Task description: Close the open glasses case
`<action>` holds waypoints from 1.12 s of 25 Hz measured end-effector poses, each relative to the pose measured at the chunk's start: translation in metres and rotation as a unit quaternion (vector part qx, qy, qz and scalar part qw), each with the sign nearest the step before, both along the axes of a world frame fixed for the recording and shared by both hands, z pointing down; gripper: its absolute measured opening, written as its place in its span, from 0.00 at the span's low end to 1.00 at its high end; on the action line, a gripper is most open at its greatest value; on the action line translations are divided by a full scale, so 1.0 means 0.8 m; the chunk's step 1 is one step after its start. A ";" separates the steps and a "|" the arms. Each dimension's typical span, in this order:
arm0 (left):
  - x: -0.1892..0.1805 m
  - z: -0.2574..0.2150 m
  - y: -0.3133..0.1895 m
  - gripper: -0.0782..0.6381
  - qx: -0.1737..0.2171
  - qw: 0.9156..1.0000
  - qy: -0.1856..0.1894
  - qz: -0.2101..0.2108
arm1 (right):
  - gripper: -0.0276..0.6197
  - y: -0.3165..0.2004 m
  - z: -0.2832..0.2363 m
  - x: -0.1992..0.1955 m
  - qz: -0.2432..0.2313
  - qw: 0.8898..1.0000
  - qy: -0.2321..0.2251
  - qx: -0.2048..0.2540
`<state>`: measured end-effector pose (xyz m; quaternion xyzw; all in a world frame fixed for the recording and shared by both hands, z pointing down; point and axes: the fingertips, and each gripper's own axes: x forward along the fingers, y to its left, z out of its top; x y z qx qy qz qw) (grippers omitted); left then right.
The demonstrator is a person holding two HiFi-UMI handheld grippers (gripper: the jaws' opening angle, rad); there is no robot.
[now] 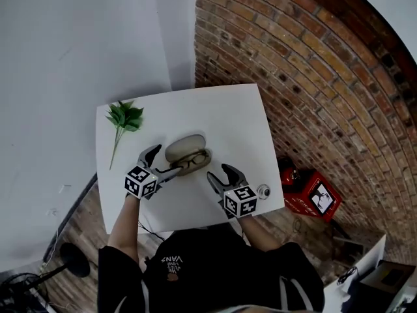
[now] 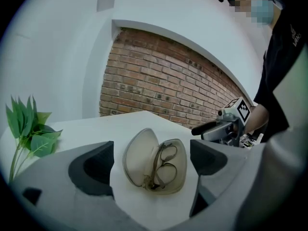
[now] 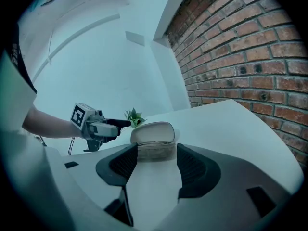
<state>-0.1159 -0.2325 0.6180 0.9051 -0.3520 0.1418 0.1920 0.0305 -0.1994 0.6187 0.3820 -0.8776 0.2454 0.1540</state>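
Note:
An open beige glasses case lies in the middle of the white table, lid raised, with a pair of glasses in its base. My left gripper is open at the case's left end, its jaws spread wide and empty. In the left gripper view the case lies just ahead, between the dark pads. My right gripper is open too, a little short of the case's right end. The case shows end-on beyond its fingertips. Nothing is gripped.
A green plant sprig lies at the table's far left. A small round object sits at the near right edge. A brick wall runs along the right, with a red box on the floor below.

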 end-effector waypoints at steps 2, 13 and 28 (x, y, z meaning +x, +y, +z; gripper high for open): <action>0.000 0.007 -0.008 0.79 -0.008 1.000 0.000 0.007 | 0.41 0.003 0.001 0.002 0.007 1.000 0.000 -0.002; 0.012 0.032 -0.033 0.79 -0.057 0.997 0.020 0.049 | 0.41 0.021 0.013 0.016 0.038 0.999 0.005 -0.020; 0.035 0.021 -0.025 0.79 -0.066 0.993 0.056 0.078 | 0.41 0.020 0.002 0.018 0.047 0.999 0.005 -0.010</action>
